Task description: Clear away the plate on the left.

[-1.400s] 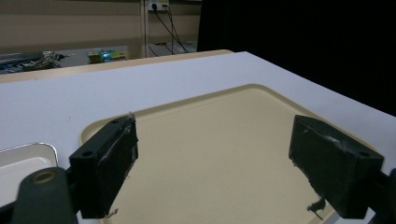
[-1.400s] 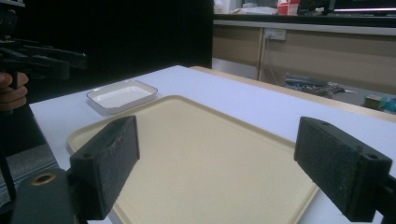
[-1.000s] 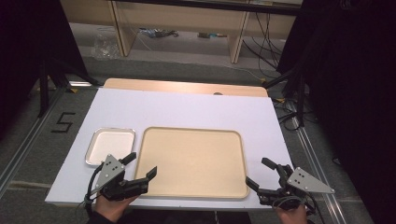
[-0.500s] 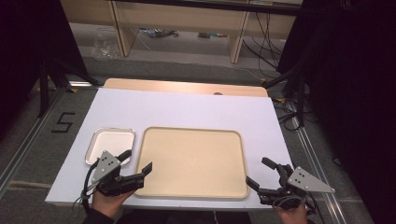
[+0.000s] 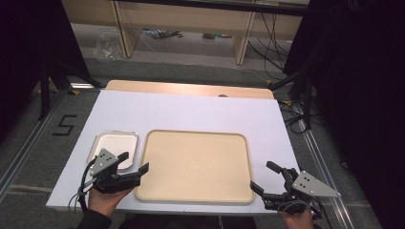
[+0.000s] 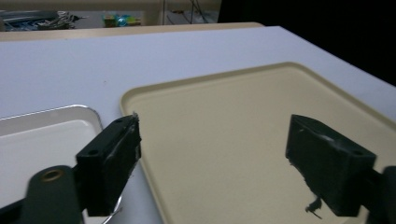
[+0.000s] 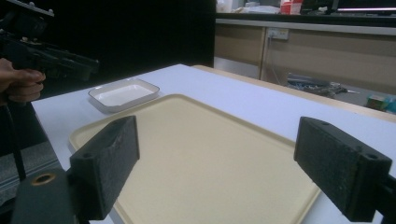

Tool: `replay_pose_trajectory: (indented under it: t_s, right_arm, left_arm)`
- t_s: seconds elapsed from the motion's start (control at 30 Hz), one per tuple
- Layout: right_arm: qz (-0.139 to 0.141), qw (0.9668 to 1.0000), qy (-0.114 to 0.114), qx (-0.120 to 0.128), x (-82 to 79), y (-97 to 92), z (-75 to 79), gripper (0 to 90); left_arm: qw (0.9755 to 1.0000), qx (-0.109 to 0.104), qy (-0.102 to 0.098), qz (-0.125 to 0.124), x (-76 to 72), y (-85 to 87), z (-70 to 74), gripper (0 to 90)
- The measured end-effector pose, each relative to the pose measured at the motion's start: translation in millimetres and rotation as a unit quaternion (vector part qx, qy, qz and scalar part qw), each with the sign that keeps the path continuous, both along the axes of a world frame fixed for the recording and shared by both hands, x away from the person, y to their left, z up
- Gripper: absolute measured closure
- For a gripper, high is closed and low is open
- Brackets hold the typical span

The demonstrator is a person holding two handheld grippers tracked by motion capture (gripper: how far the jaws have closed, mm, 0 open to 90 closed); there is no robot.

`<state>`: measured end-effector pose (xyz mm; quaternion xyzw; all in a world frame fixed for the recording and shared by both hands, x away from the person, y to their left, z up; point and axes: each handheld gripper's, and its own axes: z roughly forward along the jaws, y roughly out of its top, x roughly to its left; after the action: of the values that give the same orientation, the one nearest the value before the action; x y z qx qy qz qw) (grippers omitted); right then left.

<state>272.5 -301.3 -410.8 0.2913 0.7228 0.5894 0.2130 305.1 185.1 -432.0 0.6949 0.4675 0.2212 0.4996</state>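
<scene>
The left gripper (image 5: 133,162) has its jaws spread wide with nothing between them, hovering over the near left corner of the beige tray (image 5: 196,162). The right gripper (image 5: 266,176) is likewise released and empty, just off the tray's near right corner. A small metal dish (image 5: 114,143) lies just beside the tray's left edge, both on the white table (image 5: 191,109)

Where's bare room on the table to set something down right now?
The beige tray is bare inside, and so is the small metal tray left of it. White tabletop beyond both is free. Tightest: the near edge, where left gripper and right gripper hover, open.
</scene>
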Motion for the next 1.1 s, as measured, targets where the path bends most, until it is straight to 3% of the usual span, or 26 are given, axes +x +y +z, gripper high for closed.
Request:
replay_pose_trajectory:
  t_s: [0.1, 0.33, 0.53, 0.57, 0.63, 0.7, 0.77, 0.8, 0.83, 0.9, 1.03, 1.1]
  right_arm:
    - [-0.004, 1.0, -0.005, 0.002, 0.0, -0.8, 0.8, 15.1]
    - [-0.001, 1.0, 0.0, 0.003, 0.1, -0.1, 0.1, 15.1]
    - [0.002, 1.0, 0.0, 0.001, -0.1, 0.5, 0.2, 15.1]
    - [0.001, 1.0, 0.0, 0.001, -0.3, 0.5, 0.3, 15.1]
    - [0.002, 1.0, -0.001, 0.001, 0.5, -0.3, 0.5, 15.1]
    - [0.001, 1.0, -0.001, 0.0, 0.6, -0.2, 0.5, 15.1]
    - [0.003, 1.0, -0.002, 0.001, 0.4, -0.4, 0.6, 15.1]
    - [0.001, 1.0, -0.002, 0.003, 0.3, -0.3, 0.5, 15.1]
    - [0.001, 1.0, -0.002, 0.003, 0.3, -0.3, 0.5, 15.1]
    - [0.0, 1.0, 0.0, 0.003, 0.4, 1.1, 0.0, 15.1]
    - [0.002, 1.0, 0.0, 0.003, 0.3, 0.9, 0.1, 15.1]
    - [0.003, 1.0, 0.0, 0.002, -0.3, 0.5, 0.5, 15.1]
  left_arm:
    - [0.9998, 0.01, 0.018, 0.008, 6.3, 3.2, -4.4, 19.6]
    - [0.9992, 0.009, 0.031, 0.024, 16.8, 14.5, -8.9, 20.5]
    - [0.9971, 0.026, 0.056, 0.045, 28.6, 29.2, -14.6, 25.0]
    - [0.9954, 0.028, 0.067, 0.063, 33.8, 37.3, -16.2, 25.7]
    - [0.9946, 0.031, 0.071, 0.069, 36.5, 42.0, -17.2, 27.4]
    - [0.9904, 0.039, 0.09, 0.098, 44.9, 54.0, -21.0, 28.6]
    - [0.9891, 0.038, 0.093, 0.107, 47.3, 57.5, -21.3, 29.5]
    - [0.9867, 0.038, 0.104, 0.119, 51.9, 64.2, -21.7, 29.7]
    - [0.9867, 0.038, 0.104, 0.119, 51.9, 64.2, -21.7, 30.3]
    - [0.9843, 0.044, 0.114, 0.128, 56.6, 70.9, -22.5, 31.4]
    - [0.9812, 0.057, 0.108, 0.15, 63.3, 82.9, -22.4, 35.5]
    - [0.9765, 0.066, 0.131, 0.159, 71.5, 95.9, -26.4, 35.9]
